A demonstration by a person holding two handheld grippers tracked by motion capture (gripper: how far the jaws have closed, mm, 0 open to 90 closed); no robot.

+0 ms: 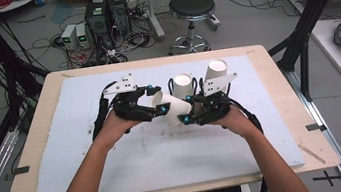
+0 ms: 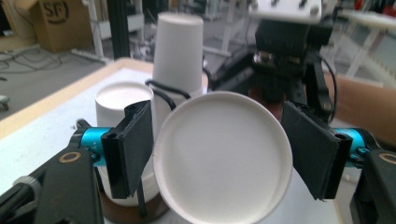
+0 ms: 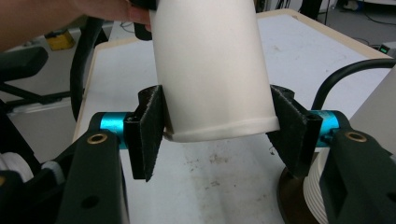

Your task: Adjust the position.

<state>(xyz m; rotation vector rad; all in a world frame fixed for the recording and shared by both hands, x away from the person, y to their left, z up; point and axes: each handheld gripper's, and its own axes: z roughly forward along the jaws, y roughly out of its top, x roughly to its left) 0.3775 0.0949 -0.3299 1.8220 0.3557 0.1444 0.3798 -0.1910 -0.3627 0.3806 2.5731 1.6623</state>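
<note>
While both hands meet over the middle of the table, a plain white paper cup [image 1: 172, 105] lies on its side in the air between the two tools, and its long axis runs from one to the other, across the table and dipping slightly toward the person's right. That line is what the next move depends on.

The right gripper [image 1: 186, 109] has the cup. In the right gripper view its black pads [image 3: 149, 126] press on opposite sides of the cup wall close to the near end, about half spread, and the body of the cup [image 3: 210, 60] leads straight away from the camera.

The left gripper [image 1: 156, 98] stands at the other end, jaws apart. In the left gripper view that round end [image 2: 224, 158] faces the camera square on. One pad [image 2: 133, 144] sits right at its edge and the other stands just clear, so nothing is clamped there. Whether this end is the mouth or the base, I cannot tell.

My reading is a hand-over with the right side now carrying the load. The left tool should draw back along the cup's axis, not sideways, so it does not knock the cup askew.

Two more white paper cups [image 1: 182, 81] stand upright just behind the grippers on the white foam mat [image 1: 119, 174]. They are nearer the right hand [image 1: 235, 122], which seems better placed to take the cup on to them.
</note>
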